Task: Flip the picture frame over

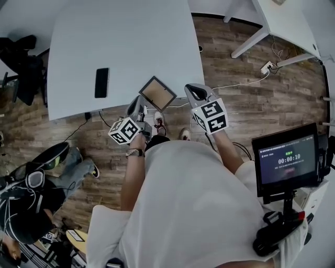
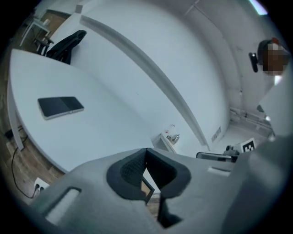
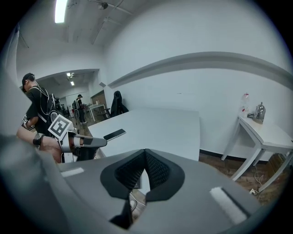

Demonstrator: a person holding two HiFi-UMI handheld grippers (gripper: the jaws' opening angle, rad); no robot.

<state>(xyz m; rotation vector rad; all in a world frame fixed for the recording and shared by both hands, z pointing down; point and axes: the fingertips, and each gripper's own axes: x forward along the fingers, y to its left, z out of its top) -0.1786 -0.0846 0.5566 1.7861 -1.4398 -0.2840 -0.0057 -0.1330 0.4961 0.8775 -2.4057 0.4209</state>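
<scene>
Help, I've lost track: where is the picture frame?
In the head view, the picture frame is held by the left hand-held gripper at the table's near edge.

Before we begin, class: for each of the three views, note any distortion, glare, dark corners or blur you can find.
Head view: wide-angle bend, the table edge bows; light is even, and the frame is sharp. Left gripper view: strong fisheye with black corners, the wall ledge arcs, and the near jaws are soft. Right gripper view: the ceiling lamp is blown out and the near jaws are blurred, while the phone is clear.
</scene>
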